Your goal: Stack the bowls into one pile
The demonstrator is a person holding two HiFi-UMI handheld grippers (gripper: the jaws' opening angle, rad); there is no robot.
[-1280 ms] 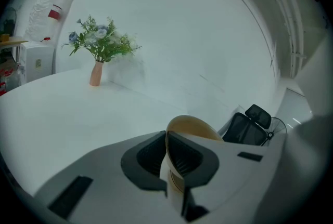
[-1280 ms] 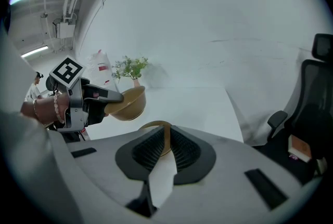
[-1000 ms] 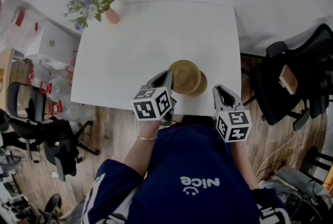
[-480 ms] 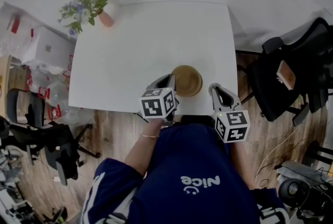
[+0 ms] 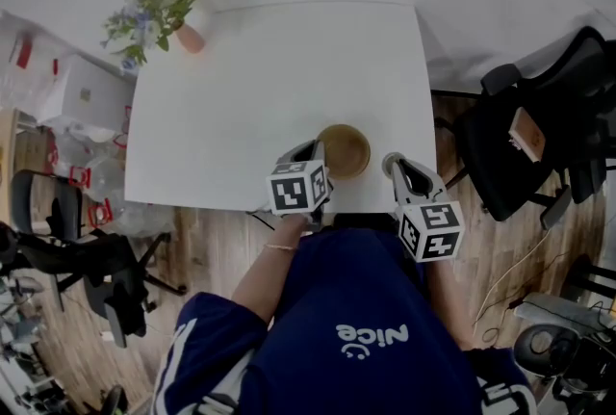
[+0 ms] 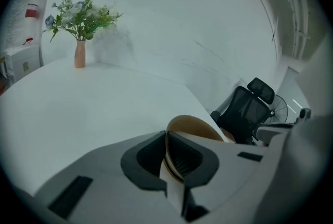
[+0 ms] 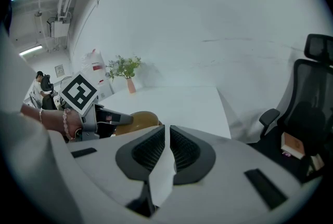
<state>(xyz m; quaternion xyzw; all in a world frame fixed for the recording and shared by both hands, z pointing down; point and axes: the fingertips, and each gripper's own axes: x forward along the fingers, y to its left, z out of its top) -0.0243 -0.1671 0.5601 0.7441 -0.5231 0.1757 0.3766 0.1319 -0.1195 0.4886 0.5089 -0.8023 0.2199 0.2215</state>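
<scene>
A tan bowl (image 5: 344, 150) sits near the front edge of the white table (image 5: 241, 95). In the head view it covers the second bowl, so the two read as one round shape. My left gripper (image 5: 314, 156) is shut on the near left rim of the top bowl (image 6: 193, 127), and in the left gripper view (image 6: 167, 149) the rim passes between the pads. My right gripper (image 5: 391, 163) hovers just right of the bowls, jaws shut on nothing (image 7: 166, 140). From the right gripper view the bowl (image 7: 136, 120) and the left gripper (image 7: 112, 119) show to the left.
A pink vase with flowers (image 5: 178, 18) stands at the table's far left corner. A black office chair (image 5: 520, 153) is close to the table's right side. Boxes and bags (image 5: 77, 95) and another chair (image 5: 87, 259) lie to the left on the wooden floor.
The held bowl, earlier offset up and left of the second bowl, has come down and now lies squarely over it. The left gripper sank with it. The right gripper kept still.
</scene>
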